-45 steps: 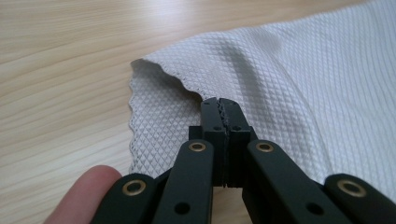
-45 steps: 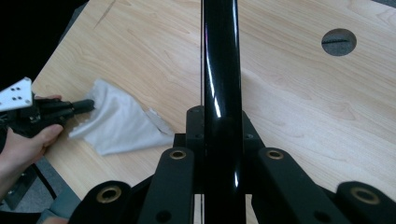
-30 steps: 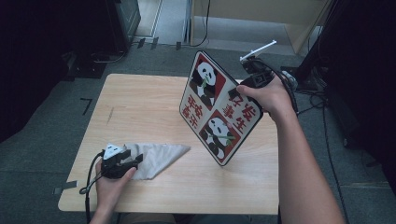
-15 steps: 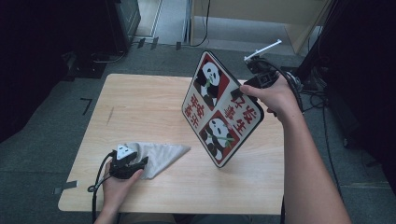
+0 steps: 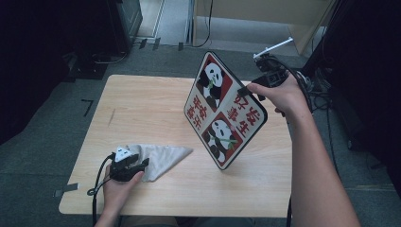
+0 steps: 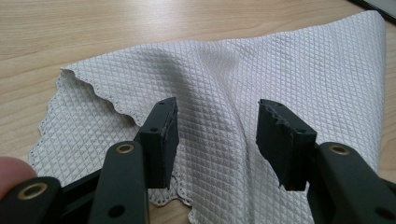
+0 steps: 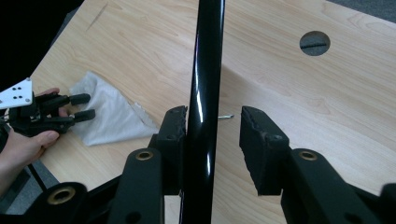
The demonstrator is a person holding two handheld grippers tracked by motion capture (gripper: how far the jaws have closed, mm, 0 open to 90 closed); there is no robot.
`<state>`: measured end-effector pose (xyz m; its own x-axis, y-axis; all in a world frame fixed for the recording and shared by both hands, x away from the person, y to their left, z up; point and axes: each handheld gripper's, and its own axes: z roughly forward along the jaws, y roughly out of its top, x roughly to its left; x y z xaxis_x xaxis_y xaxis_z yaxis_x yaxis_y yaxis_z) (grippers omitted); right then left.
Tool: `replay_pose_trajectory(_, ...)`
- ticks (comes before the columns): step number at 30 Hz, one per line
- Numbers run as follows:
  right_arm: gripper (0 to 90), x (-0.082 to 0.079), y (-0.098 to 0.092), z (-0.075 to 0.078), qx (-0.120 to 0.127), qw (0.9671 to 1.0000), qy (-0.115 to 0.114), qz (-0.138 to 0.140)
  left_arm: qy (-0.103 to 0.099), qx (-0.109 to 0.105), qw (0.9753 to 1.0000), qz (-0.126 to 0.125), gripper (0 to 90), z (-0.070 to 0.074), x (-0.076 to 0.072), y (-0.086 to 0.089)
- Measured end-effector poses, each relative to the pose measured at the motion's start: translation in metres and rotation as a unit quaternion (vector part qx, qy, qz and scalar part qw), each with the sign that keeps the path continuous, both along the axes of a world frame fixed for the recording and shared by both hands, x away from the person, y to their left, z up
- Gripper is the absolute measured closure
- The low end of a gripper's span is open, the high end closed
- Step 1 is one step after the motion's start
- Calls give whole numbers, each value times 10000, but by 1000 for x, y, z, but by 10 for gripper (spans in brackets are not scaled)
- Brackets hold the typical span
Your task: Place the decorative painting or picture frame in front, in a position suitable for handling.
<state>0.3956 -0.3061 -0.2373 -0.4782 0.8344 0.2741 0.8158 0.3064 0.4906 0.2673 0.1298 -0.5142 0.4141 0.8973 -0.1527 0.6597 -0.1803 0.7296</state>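
A black-rimmed board point(image 5: 222, 113) with panda pictures and red characters stands tilted on its lower corner on the wooden table point(image 5: 142, 104). My right gripper point(image 5: 246, 90) is at its upper right edge. In the right gripper view point(image 7: 212, 116) the board's edge point(image 7: 208, 56) runs between the jaws, against the left jaw, with a gap to the right jaw. A grey quilted cloth point(image 5: 163, 156) lies at the front left. My left gripper point(image 5: 142, 163) is open over it point(image 6: 217, 109), its jaws either side of a raised fold in the cloth point(image 6: 280, 60).
A round cable hole point(image 7: 314, 43) is in the table top behind the board. Dark cabinets point(image 5: 123, 23) and cables point(image 5: 321, 90) stand on the floor beyond the table's far and right edges. A cable point(image 5: 97, 184) trails off the front edge from the left gripper.
The right hand and the board have shifted slightly to the right. The left gripper has edged a little further onto the cloth.
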Motion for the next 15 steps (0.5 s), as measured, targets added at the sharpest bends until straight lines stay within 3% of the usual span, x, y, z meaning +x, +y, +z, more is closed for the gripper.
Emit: replay_pose_trajectory(15,520,3,-2,24,-82,9997,71,-217,-23,24,10000,-7,491,0,0,0)
